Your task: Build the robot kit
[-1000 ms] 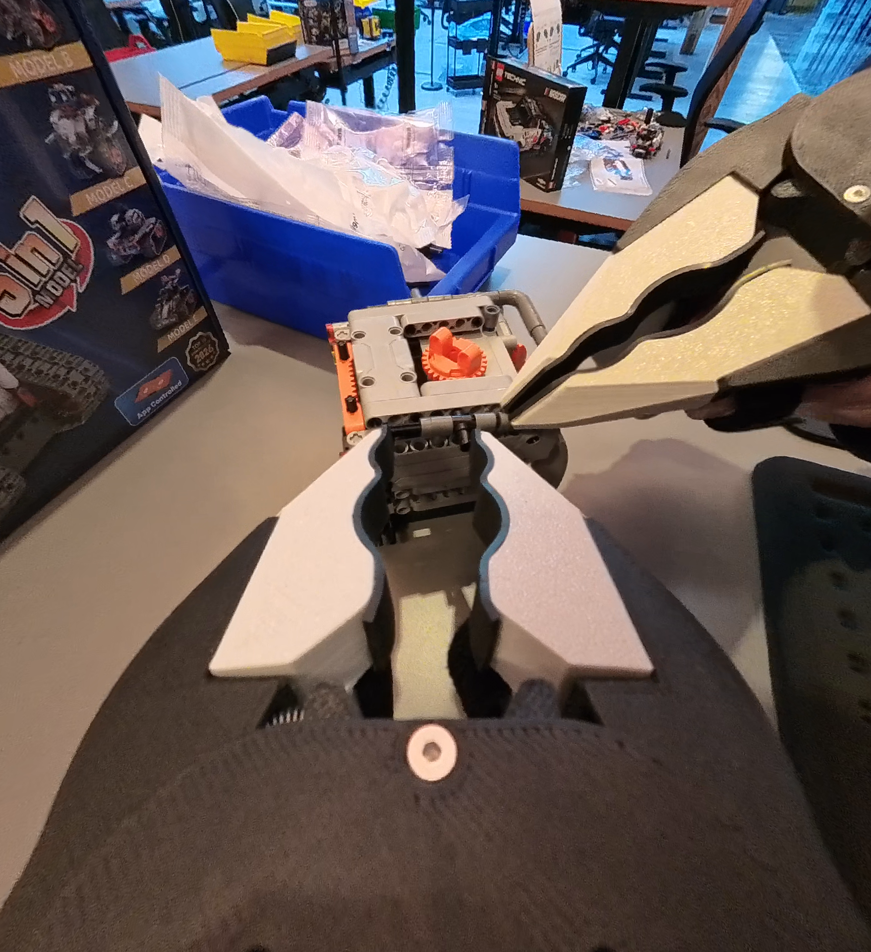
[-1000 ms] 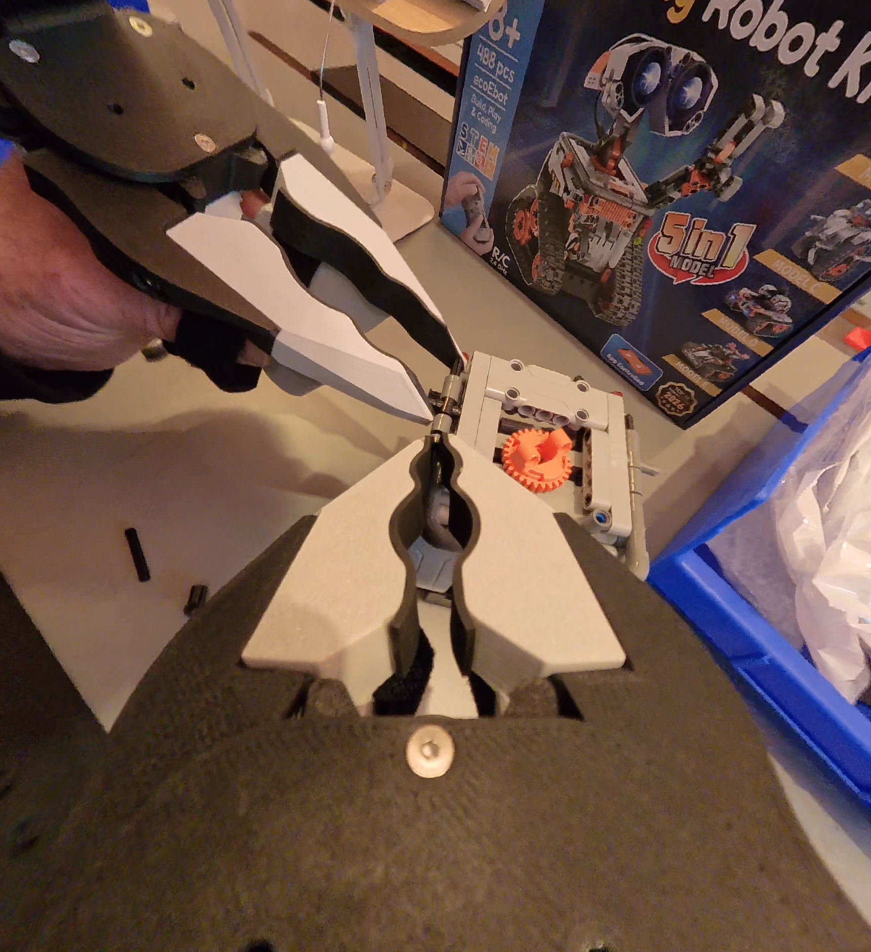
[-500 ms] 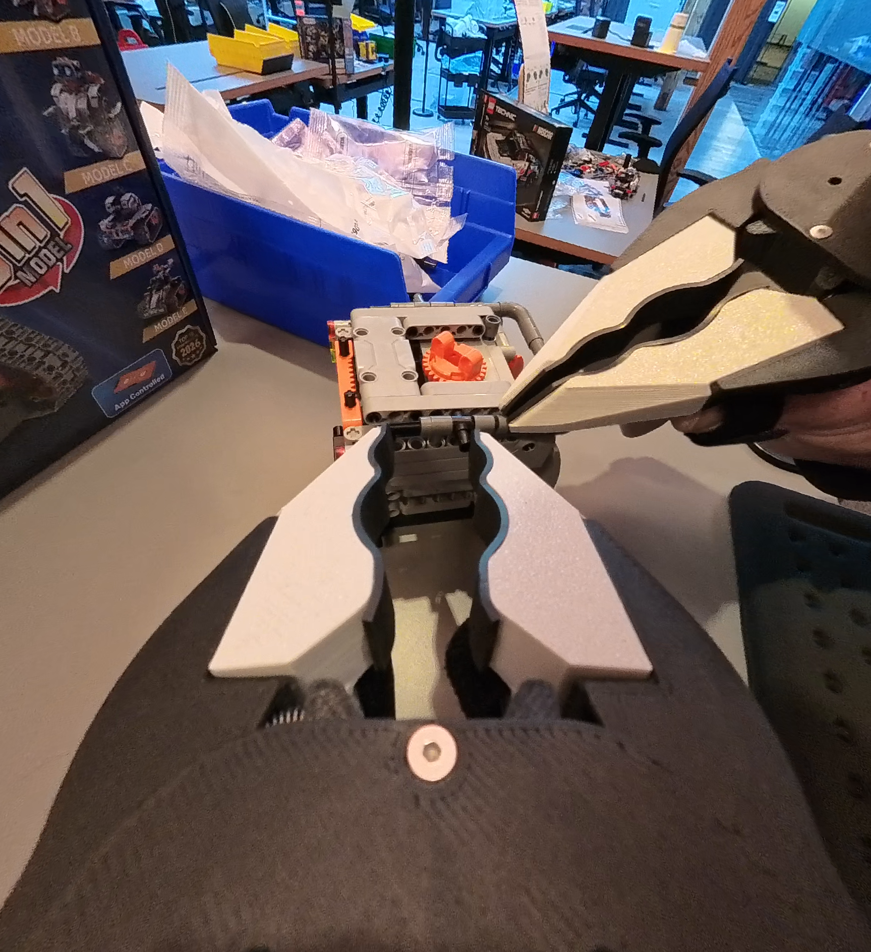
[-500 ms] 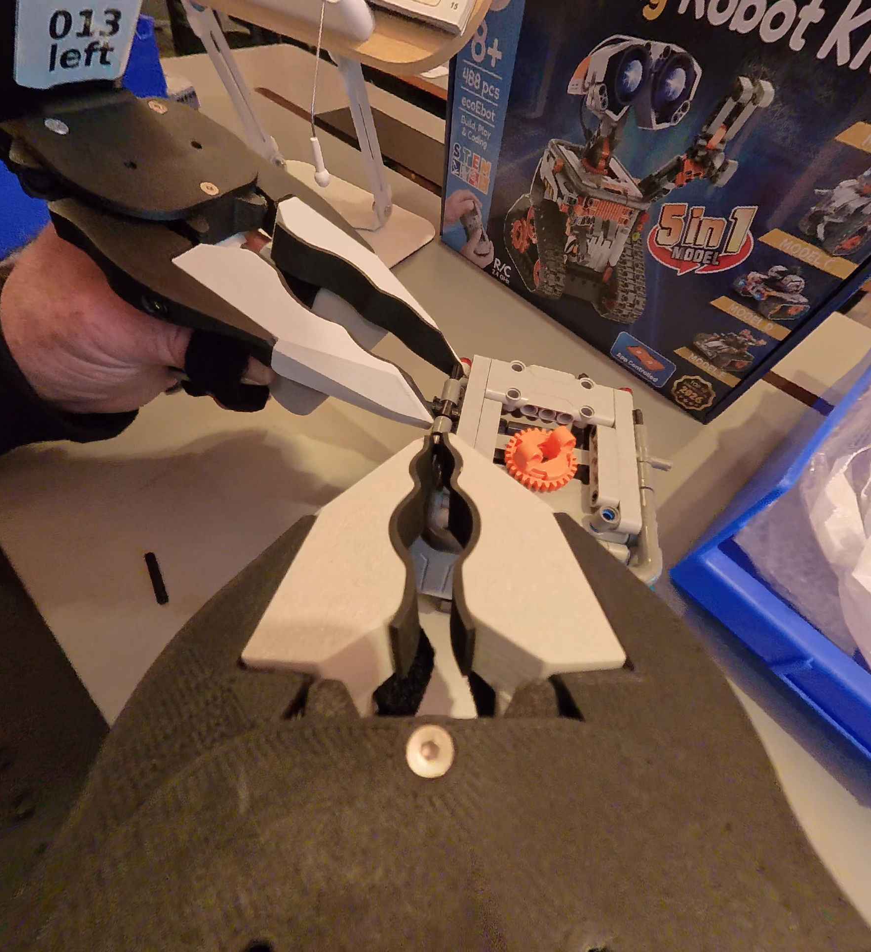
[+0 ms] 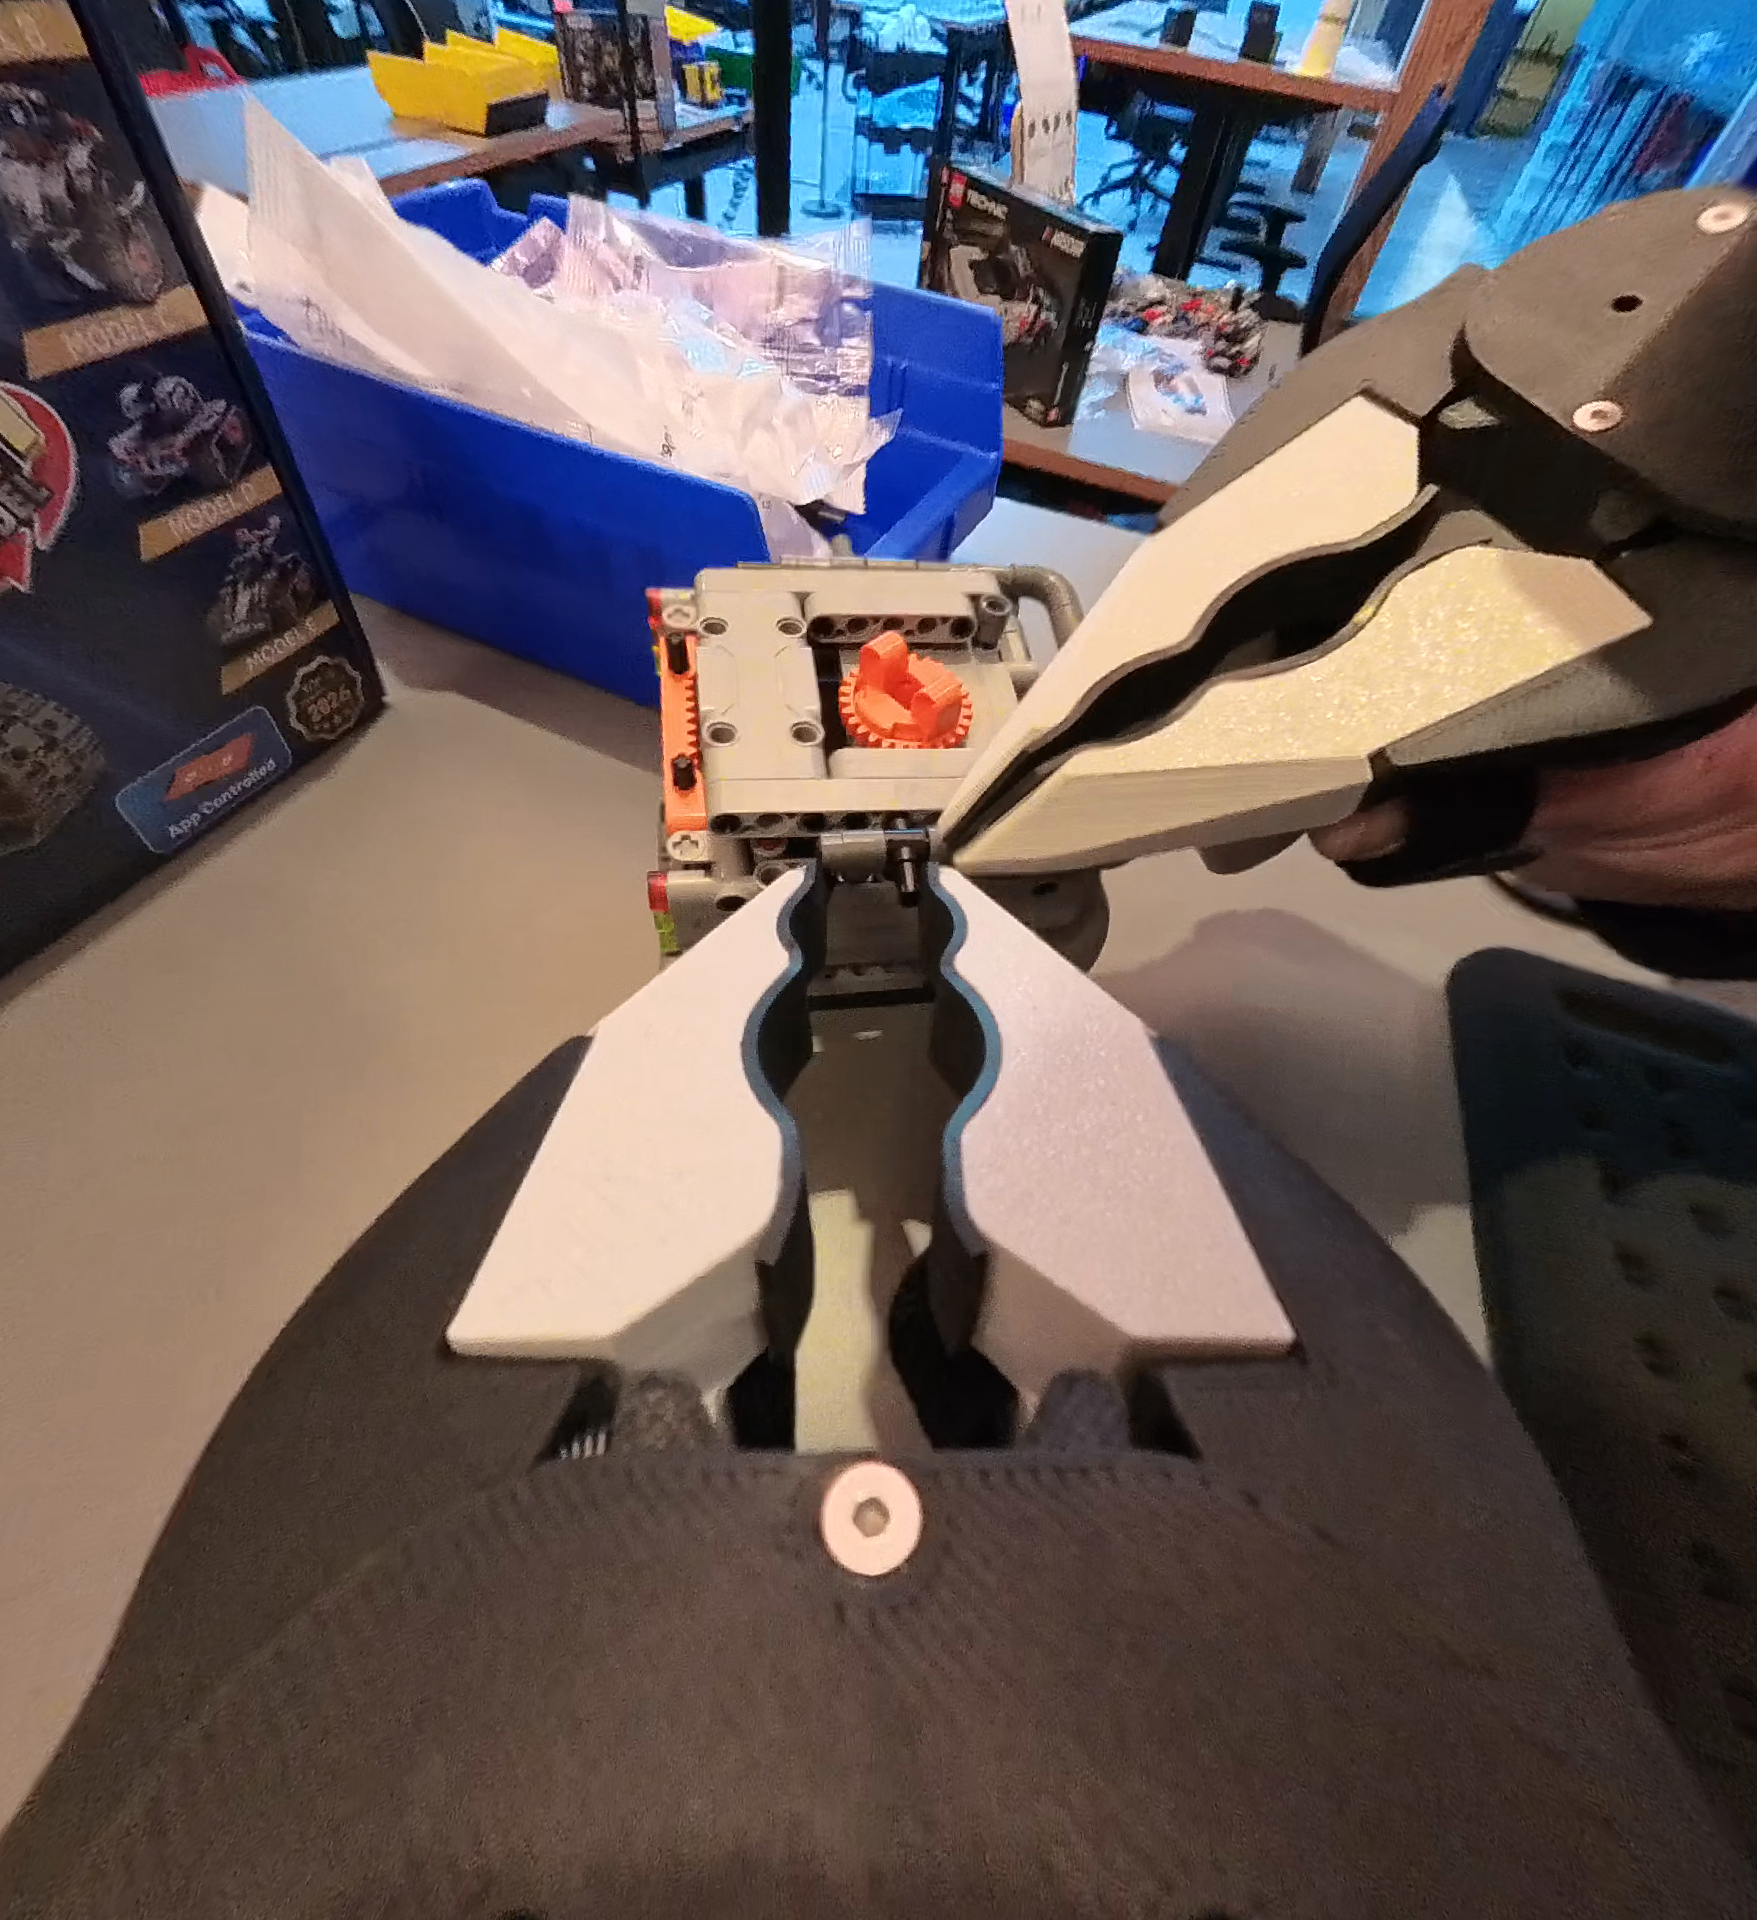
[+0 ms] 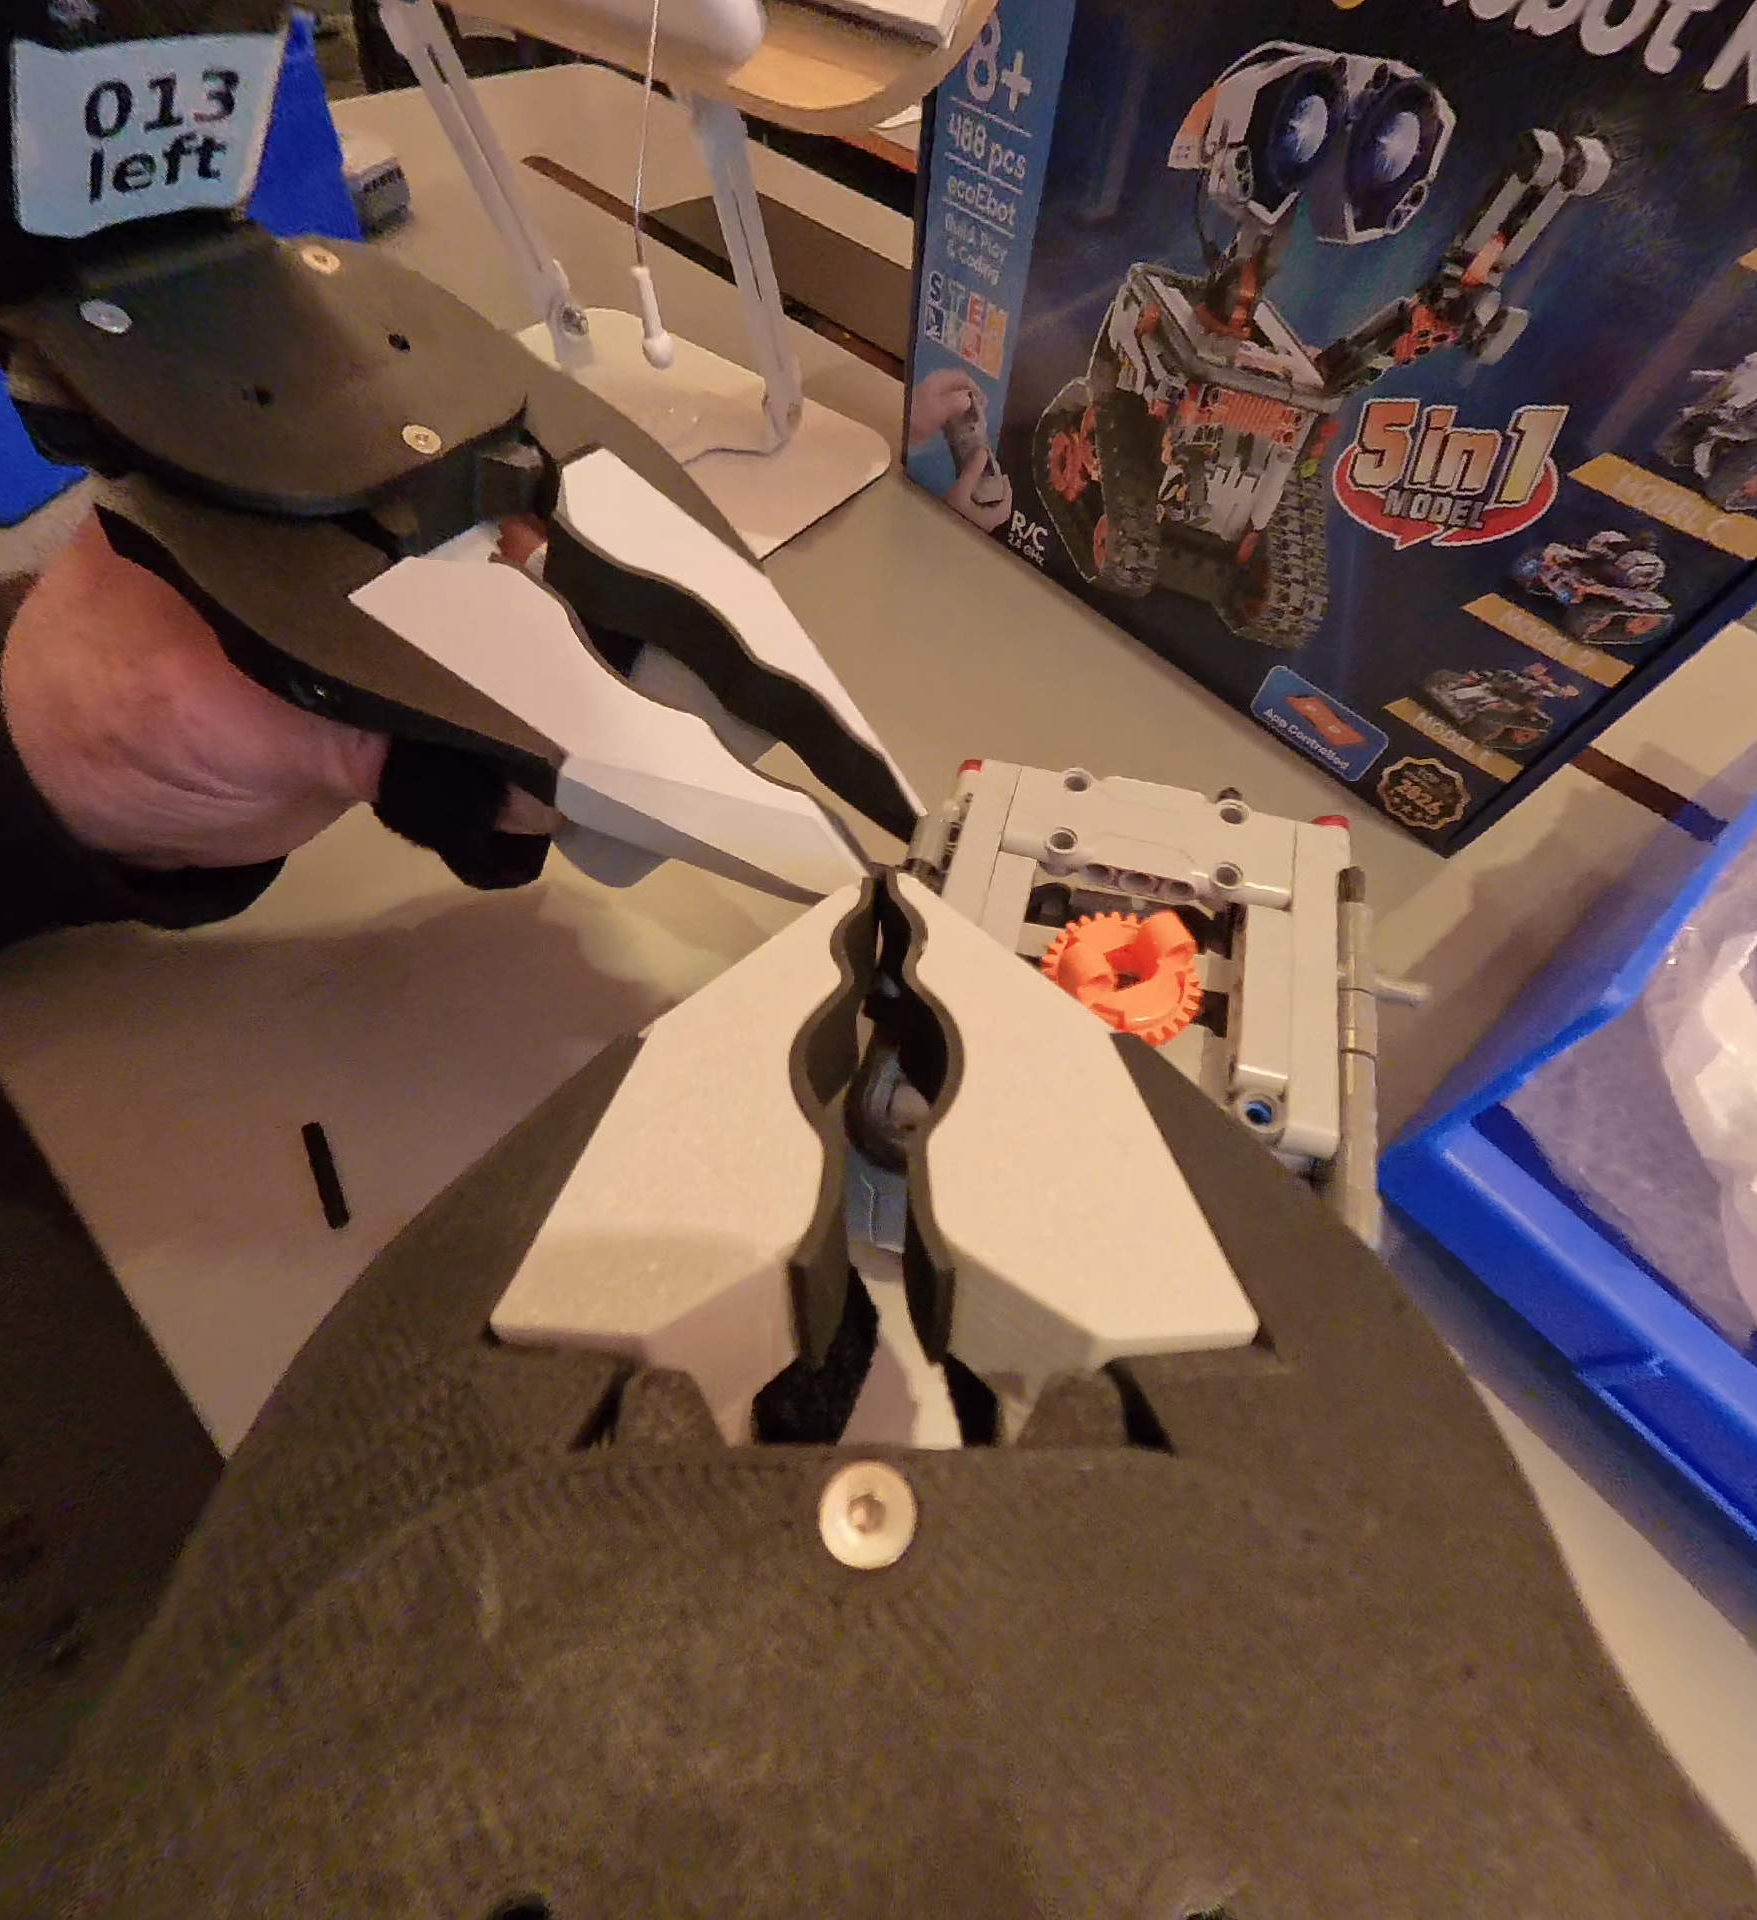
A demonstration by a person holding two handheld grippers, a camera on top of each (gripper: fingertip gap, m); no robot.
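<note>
A grey brick-built model (image 5: 760,717) with an orange gear (image 5: 905,701) on top stands on the grey table. My left gripper (image 5: 874,883) is shut on a small grey connector (image 5: 853,847) at the model's near edge. A short black pin (image 5: 905,854) goes through that connector. My right gripper (image 5: 952,847) comes in from the right, shut, with its tips against the pin. I cannot tell whether it pinches the pin. In the right wrist view the right gripper (image 6: 879,888) meets the left gripper (image 6: 884,847) at the model's (image 6: 1144,831) corner, beside the gear (image 6: 1118,966).
A blue bin (image 5: 541,520) of plastic bags stands behind the model. A dark robot-kit box (image 5: 126,520) stands at the left. A black perforated mat (image 5: 1632,1247) lies at the right. A loose black pin (image 6: 323,1174) lies on the table, with a white stand (image 6: 749,447) beyond. Both grippers' tips are close together, under 4 cm apart.
The right gripper's tips have closed fully. The model has turned a little in the right wrist view. Both grippers stay at the same corner of the model.
</note>
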